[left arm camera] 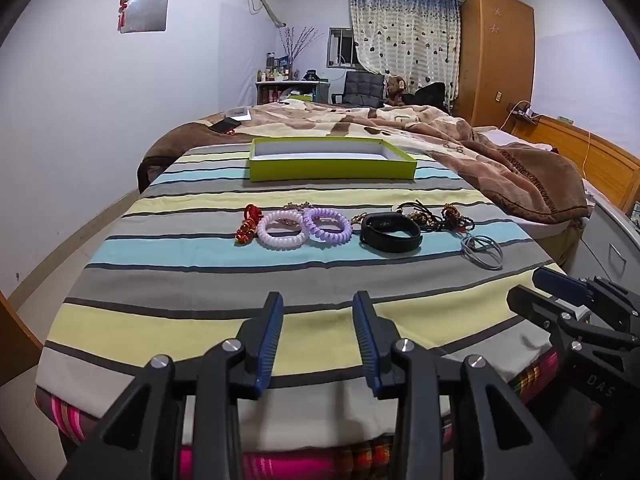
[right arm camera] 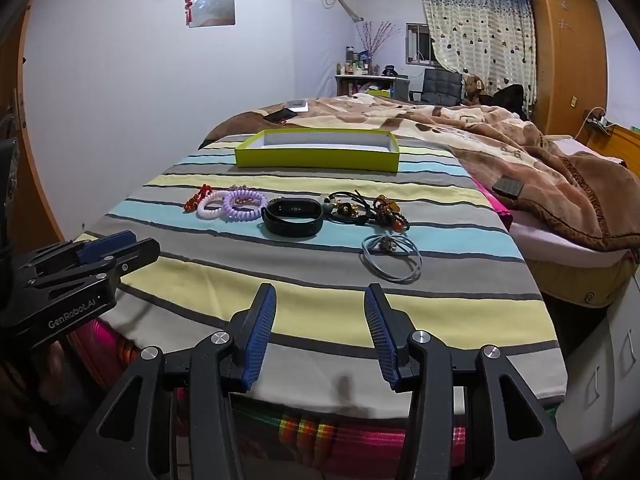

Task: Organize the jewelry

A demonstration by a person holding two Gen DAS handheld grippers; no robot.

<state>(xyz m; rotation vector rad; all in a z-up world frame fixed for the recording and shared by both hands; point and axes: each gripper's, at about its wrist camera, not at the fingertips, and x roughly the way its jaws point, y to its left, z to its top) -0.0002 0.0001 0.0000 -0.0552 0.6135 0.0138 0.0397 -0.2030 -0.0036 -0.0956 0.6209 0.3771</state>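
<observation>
The jewelry lies in a row on the striped bed cover (left arm camera: pixel 200 284), in front of the green box (left arm camera: pixel 332 168), which looks empty, so I think nothing is sorted yet. There are two coiled plastic rings (left arm camera: pixel 280 231), a smooth black band (left arm camera: pixel 391 233), red beads (left arm camera: pixel 247 227), dark cords (right arm camera: pixel 352 208) and a thin wire loop (right arm camera: pixel 391 261). The left gripper (left arm camera: pixel 318 344) and the right gripper (right arm camera: pixel 320 336) hover near the bed edge, both released and grasping nothing.

On the bed's sheet (left arm camera: pixel 192 252) a row of jewelry runs across: bead charm (left arm camera: pixel 247 227) far left, two coil bracelets (left arm camera: pixel 280 231) touching, wristband (left arm camera: pixel 391 233) mid-row, cord tangle (left arm camera: pixel 436 216) right, wire loop (left arm camera: pixel 482 251) nearest. Behind them sits the open box (left arm camera: pixel 332 166); beyond it, the blanket (left arm camera: pixel 460 136).
</observation>
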